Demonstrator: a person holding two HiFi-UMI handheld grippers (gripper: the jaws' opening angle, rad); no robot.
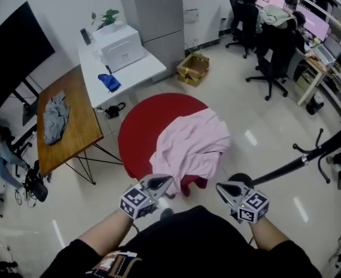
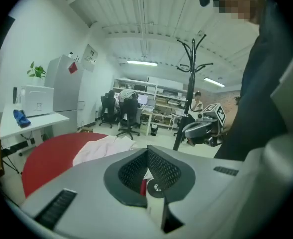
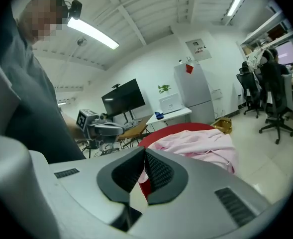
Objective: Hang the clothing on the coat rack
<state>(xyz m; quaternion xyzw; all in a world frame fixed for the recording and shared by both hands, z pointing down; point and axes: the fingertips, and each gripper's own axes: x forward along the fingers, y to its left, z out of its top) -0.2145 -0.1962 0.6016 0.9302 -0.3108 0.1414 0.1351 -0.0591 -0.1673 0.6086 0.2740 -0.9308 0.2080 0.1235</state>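
A pink garment [image 1: 190,145] lies crumpled on the near right part of a round red table [image 1: 144,132], one fold hanging over the rim. It shows again as the pink garment [image 3: 198,144] and, paler, as the garment [image 2: 102,148]. Both grippers hover close to my body, short of the table. My left gripper [image 1: 165,182] is shut and empty near the table's front edge. My right gripper [image 1: 221,187] is shut and empty too, just right of the cloth. The black coat rack [image 2: 188,91] stands upright on my right; its pole [image 1: 300,161] crosses the head view.
A wooden table [image 1: 72,120] at left carries a grey cloth [image 1: 54,119]. Behind it a white table [image 1: 129,68] holds a printer [image 1: 121,46] and a blue item [image 1: 109,82]. A cardboard box [image 1: 193,68] sits on the floor. Office chairs [image 1: 272,62] and seated people are far right.
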